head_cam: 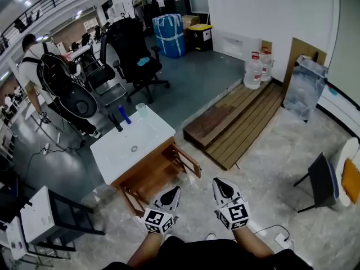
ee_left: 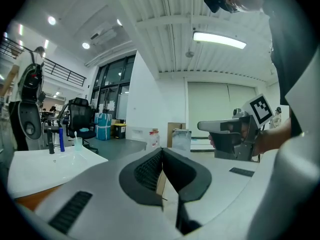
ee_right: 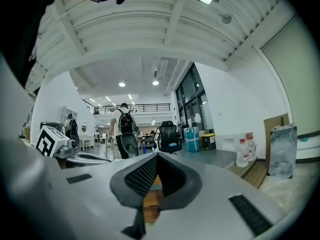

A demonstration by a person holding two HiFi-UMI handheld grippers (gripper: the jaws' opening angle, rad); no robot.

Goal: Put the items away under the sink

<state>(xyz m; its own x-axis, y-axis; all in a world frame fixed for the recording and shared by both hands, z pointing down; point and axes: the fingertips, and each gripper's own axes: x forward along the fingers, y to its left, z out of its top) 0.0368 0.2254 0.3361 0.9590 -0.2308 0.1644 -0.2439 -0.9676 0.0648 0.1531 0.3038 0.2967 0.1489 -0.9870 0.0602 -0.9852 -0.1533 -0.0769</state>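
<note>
At my eleven o'clock, a black office chair (head_cam: 135, 49); at one o'clock, water jugs (head_cam: 254, 69) beside a wooden platform (head_cam: 236, 122).

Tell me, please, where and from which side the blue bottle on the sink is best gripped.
Probably around its middle, jaws level, across the basin from the near side: the blue bottle stands upright and slender at the sink's far edge, between the black faucet and the clear cup.

The floor (head_cam: 197, 191) before the sink cabinet (head_cam: 147, 176) is open. A swung-out door (head_cam: 188, 161) and wooden platform (head_cam: 239, 120) obstruct the right.
</note>
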